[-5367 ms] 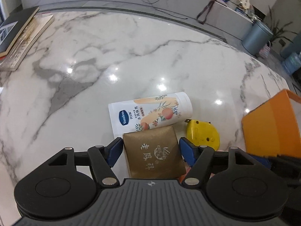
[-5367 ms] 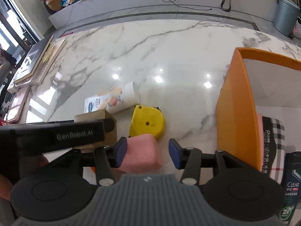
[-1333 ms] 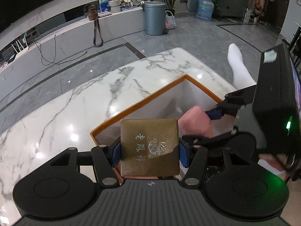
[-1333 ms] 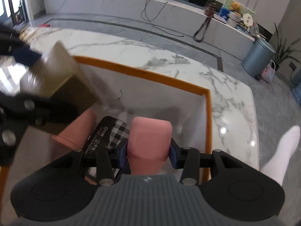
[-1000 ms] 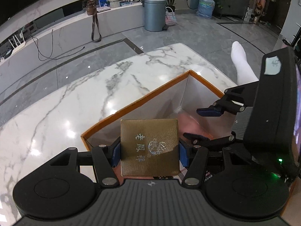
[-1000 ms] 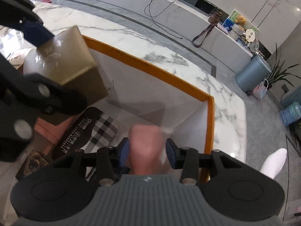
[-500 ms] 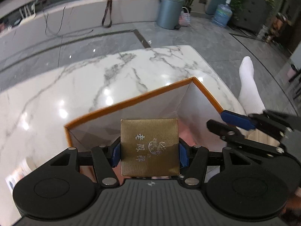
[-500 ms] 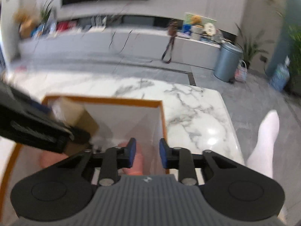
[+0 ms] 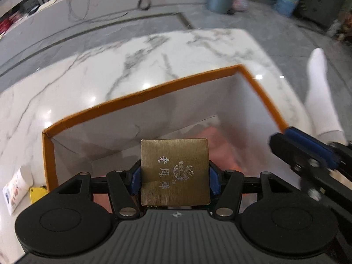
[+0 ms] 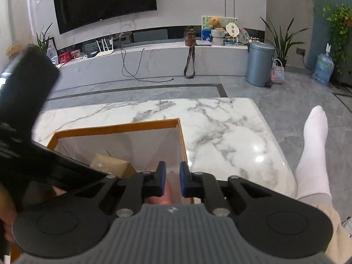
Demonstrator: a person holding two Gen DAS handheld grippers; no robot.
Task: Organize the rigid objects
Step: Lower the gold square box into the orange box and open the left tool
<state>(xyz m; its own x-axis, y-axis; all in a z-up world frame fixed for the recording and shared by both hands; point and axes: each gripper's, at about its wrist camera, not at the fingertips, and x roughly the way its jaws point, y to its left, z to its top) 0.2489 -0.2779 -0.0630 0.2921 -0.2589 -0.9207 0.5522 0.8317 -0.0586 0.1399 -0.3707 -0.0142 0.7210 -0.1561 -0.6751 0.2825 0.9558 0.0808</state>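
Gold box (image 9: 175,171) clamped in left gripper (image 9: 175,179) above orange bin (image 9: 140,96); right gripper (image 10: 172,181) closing, empty.

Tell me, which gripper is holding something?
The left gripper: it squeezes the gold box over the orange bin. The right gripper has just been closing, with nothing between its pads.

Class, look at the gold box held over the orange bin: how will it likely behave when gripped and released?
The gold box probably stays stiff: its edges look straight between the left hand-held gripper pads. Flat faces suggest it won't roll inside the orange bin.
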